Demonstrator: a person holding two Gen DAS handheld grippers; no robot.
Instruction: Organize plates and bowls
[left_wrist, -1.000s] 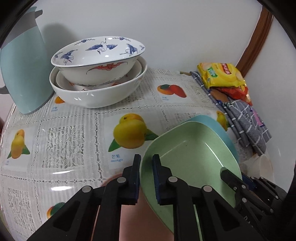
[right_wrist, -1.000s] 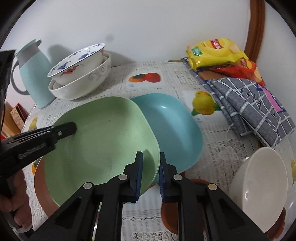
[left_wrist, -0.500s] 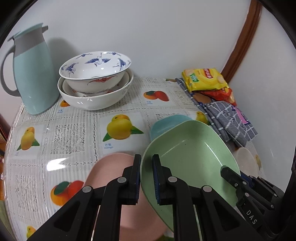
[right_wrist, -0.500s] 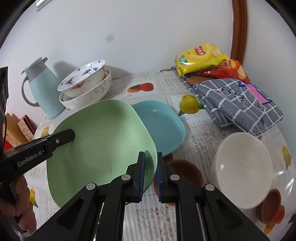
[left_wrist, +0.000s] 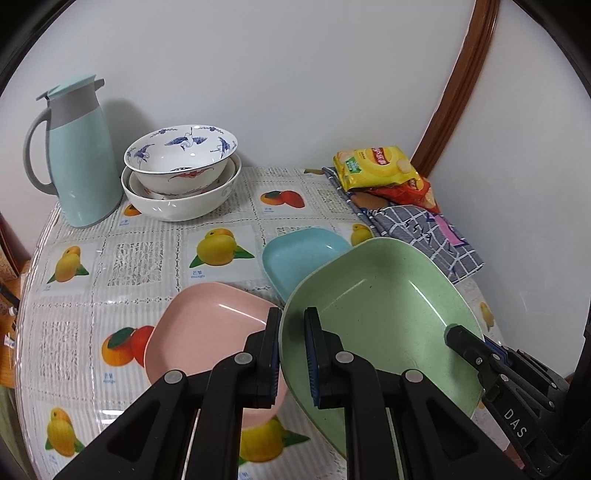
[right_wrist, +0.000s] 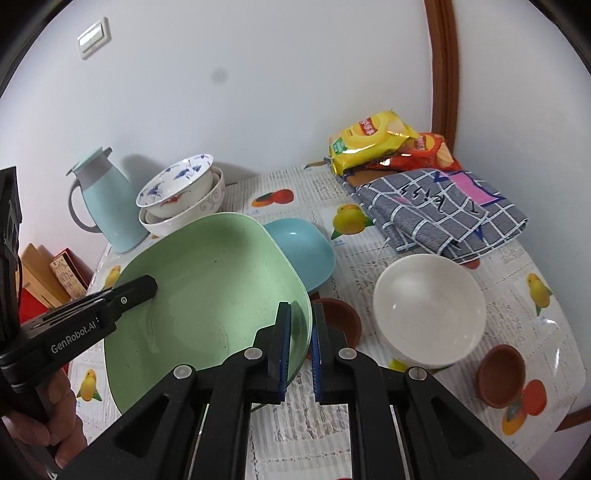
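The left gripper (left_wrist: 291, 345) is clamped on one rim of the green plate (left_wrist: 376, 314) and the right gripper (right_wrist: 301, 341) pinches the opposite rim, so the plate hangs between both claws, clear of the table (left_wrist: 147, 254). Below and to the left of the left claw lies the pink plate (left_wrist: 207, 332); just ahead of it sits the blue plate (left_wrist: 299, 254). The step in hand looks like carrying the green plate to a stack. The next move likely calls for keeping both claws level, centring over a chosen plate and lowering together before either grip eases
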